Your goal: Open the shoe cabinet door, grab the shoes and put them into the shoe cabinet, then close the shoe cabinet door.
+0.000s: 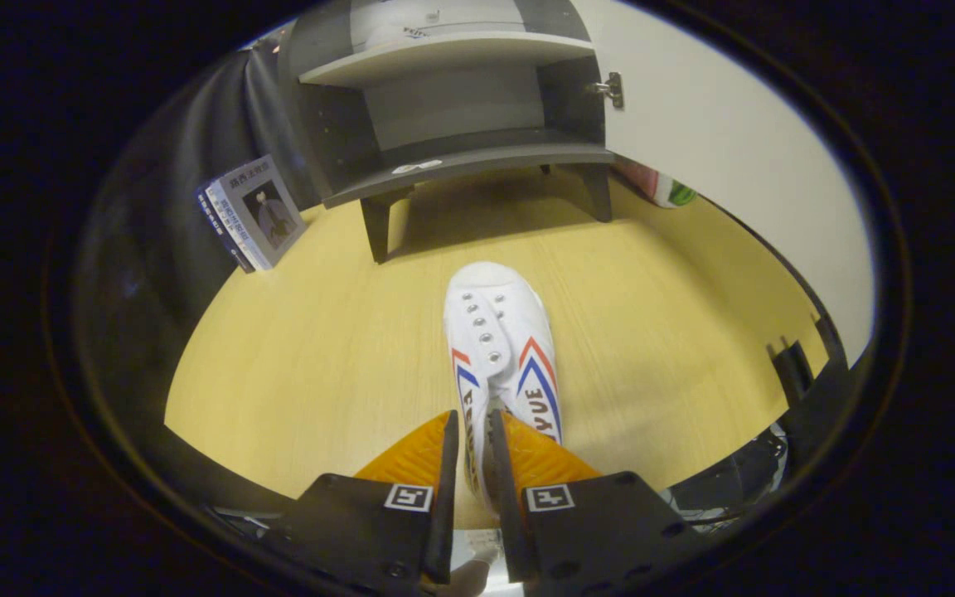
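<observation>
fingers: the two fingers [450, 452] are drawn close together and pinch the heel end of a white shoe, one finger pressing on each side of it.
gripper: the gripper [471, 431] points forward over a wooden surface toward a cabinet, with two square markers on its dark body just behind the fingers.
shoe: the shoe [498, 348] is white canvas with metal eyelets and red and blue chevron stripes on its side. its heel sits between the fingers and its toe points ahead, toward the cabinet. whether the sole rests on the surface or is lifted off it cannot be told.
surface: a pale yellow wooden surface [303, 373] lies under the shoe and runs up to the cabinet's legs.
shoe cabinet: the shoe cabinet [453, 149] stands beyond the shoe's toe, well apart from it. it is dark grey, on short legs, with a lower shelf and a paler shelf above. something white sits on the upper level, too cut off to identify.
cabinet door: the cabinet door [718, 141] is swung open to the right, its pale inner face showing, a metal hinge [613, 88] joining it to the cabinet's right wall.
book: a book [252, 214] leans tilted against the dark wall, left of the cabinet.
other: a pink and green object [660, 189] peeks out behind the door's lower edge.
</observation>
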{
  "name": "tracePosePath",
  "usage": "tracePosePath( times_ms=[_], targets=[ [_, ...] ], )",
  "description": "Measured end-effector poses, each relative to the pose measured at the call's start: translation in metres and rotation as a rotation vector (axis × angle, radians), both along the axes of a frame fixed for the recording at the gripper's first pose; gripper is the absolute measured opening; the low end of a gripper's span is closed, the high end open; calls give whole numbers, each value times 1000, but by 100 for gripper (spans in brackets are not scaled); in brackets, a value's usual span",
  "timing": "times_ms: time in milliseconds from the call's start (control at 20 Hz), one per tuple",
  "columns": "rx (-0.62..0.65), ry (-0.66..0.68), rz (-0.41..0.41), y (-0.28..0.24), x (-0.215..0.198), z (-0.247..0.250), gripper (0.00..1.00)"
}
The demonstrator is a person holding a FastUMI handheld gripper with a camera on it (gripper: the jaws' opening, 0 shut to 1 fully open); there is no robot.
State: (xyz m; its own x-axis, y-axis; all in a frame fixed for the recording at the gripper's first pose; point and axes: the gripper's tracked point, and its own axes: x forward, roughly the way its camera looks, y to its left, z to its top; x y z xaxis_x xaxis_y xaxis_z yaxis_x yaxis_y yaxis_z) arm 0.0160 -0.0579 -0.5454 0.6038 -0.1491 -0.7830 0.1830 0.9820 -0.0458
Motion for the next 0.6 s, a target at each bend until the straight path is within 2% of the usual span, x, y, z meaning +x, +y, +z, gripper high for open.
tracePosePath(
  times_ms=[450, 600],
  targets=[
    [-26, -108, 9, 1, 17, -16, 27],
    [-42, -126, 35, 1, 23, -20, 27]
  ],
)
